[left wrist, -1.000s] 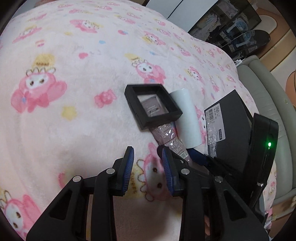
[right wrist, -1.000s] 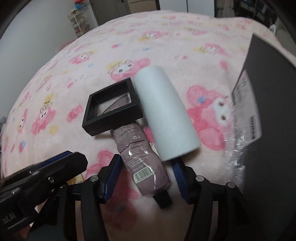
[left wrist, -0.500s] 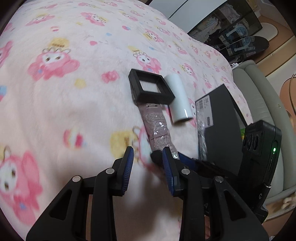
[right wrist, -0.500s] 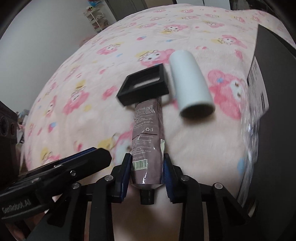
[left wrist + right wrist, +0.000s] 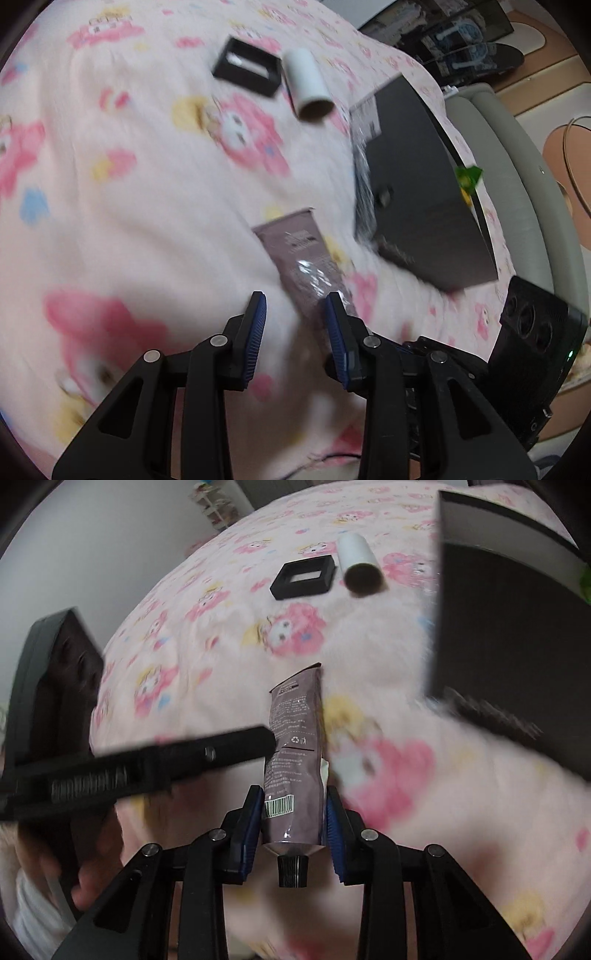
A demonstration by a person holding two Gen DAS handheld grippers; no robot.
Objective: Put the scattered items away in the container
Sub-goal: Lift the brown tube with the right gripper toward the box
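Note:
A mauve tube [image 5: 295,731] with a black cap is held by its cap end in my right gripper [image 5: 293,794], which is shut on it and holds it above the pink cartoon-print blanket [image 5: 207,657]. The tube [image 5: 299,251] also shows in the left wrist view, just beyond my left gripper [image 5: 294,299], whose jaws are opening with nothing between them. A black square frame [image 5: 280,589] and a white roll [image 5: 356,550] lie side by side farther off. The dark box container [image 5: 498,627] stands to the right.
Inside the container's [image 5: 417,177] far edge something green [image 5: 467,177] shows. A grey padded seat [image 5: 517,166] runs beyond the box. The left gripper's body [image 5: 147,764] crosses the right wrist view at left, with a hand [image 5: 85,886] under it.
My right gripper closed on the tube and pulled it back from under the black frame, away from the roll. Both grippers drew back; frame and roll now lie farther off.

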